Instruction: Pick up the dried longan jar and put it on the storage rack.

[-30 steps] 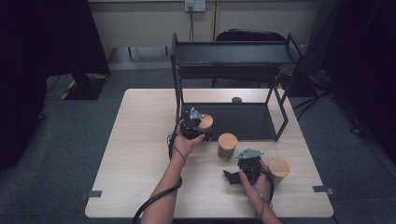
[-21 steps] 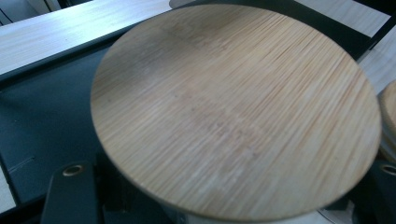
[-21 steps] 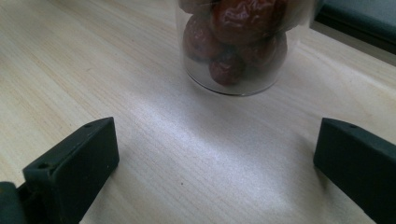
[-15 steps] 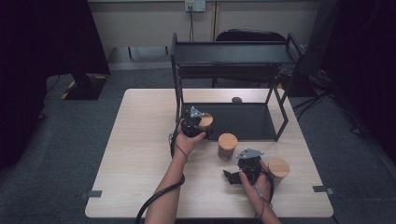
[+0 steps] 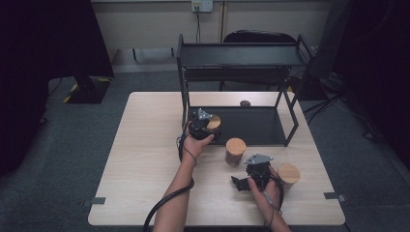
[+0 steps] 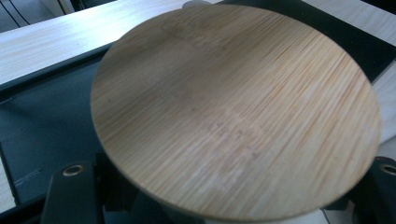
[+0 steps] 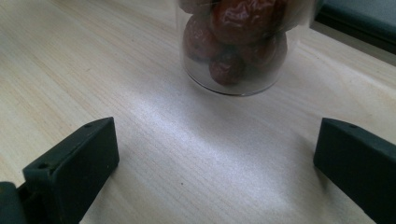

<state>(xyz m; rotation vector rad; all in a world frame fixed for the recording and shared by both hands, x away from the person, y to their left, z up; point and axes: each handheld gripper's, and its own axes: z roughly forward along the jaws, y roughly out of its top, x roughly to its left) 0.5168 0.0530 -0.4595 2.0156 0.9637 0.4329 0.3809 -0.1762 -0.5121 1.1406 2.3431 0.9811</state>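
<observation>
Left gripper view: round bamboo-grained lid (image 6: 238, 112).

A two-tier rack (image 5: 241, 53) stands at the table's (image 5: 145, 159) upper centre; one jar (image 5: 213, 122) sits at its lower shelf's left edge, another (image 5: 235, 151) just below, a third (image 5: 288, 174) lower right

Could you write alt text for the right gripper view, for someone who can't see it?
A clear glass jar of dark red, wrinkled fruit stands on a pale wooden table, just ahead of the open right gripper. Its two black jaws rise from the bottom corners, wide apart, touching nothing.
</observation>
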